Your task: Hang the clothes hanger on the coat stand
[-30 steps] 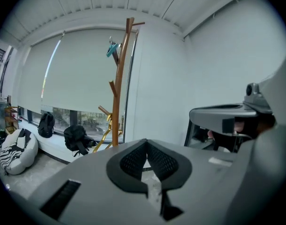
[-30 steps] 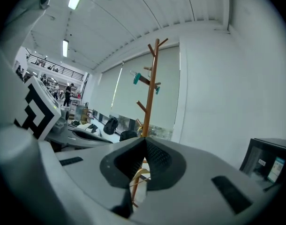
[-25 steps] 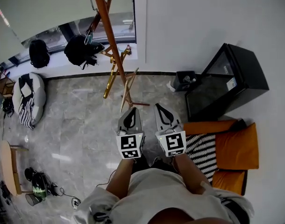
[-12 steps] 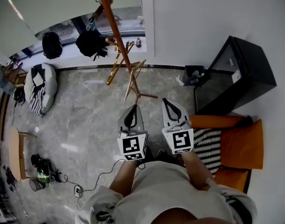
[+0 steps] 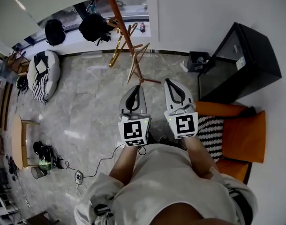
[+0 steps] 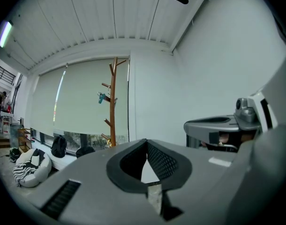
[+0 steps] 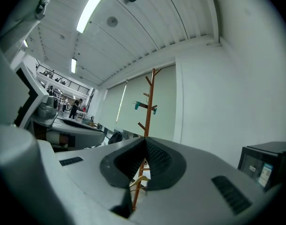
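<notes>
The wooden coat stand rises from the floor at the top of the head view. A golden hanger and a light wooden hanger hang low on it, and a teal clip sits on an upper peg. My left gripper and right gripper are held side by side just short of the stand's base, both shut with nothing in them. In the right gripper view the stand is straight ahead, and the pale hanger shows below the closed jaw tips.
A black cabinet stands to the right, with a small dark bin beside it. An orange seat with a striped cushion is at my right. Black bags sit by the window, a white beanbag lies left, and a cable runs over the floor.
The head view has shifted: the stand's base and the black cabinet now sit higher in the frame. Both grippers stay shut and side by side, a little higher in the picture.
</notes>
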The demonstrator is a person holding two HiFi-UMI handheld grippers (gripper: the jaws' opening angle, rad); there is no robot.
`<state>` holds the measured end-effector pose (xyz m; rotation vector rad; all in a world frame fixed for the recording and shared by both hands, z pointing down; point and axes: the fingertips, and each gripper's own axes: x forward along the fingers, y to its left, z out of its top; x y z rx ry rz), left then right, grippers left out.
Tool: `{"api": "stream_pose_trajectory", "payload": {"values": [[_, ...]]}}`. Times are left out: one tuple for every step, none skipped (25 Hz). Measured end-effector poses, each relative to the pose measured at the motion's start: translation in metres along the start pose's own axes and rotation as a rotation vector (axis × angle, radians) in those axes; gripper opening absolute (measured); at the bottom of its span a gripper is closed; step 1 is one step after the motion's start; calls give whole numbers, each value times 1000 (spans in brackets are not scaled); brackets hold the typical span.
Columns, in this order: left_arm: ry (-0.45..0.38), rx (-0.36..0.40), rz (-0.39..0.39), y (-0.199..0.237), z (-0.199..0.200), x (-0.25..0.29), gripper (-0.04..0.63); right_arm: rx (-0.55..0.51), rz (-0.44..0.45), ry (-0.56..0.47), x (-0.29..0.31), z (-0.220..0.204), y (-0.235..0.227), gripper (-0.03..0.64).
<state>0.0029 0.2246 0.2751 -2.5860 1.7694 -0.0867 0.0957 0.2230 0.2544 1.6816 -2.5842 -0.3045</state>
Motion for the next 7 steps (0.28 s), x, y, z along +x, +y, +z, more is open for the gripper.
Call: {"api": "stream_pose_trajectory", "payload": {"values": [[2,-4,2,0,0,-1,9,1,1,0,-1,-1,0,5],[1,-6,2,-1,0,-1,9,0,2,1,-1,0,-1,5],[-2,-5,2,-3,1,0,9,-1,3,1,-1,1,-2,5],[-5,-2,3,-4,1,1,9,-4,3,-1,-1,1,-5,5],[-7,2,3,-5,2,4,9,-8,1,-3,-1,2,-8,5],[-10,6,4,-7,2,6,9,-12,0,-5,0,2,-12,5],[-13,11,4,-8,3,9,9,-16,-2,-8,0,3,-15,5]]}}
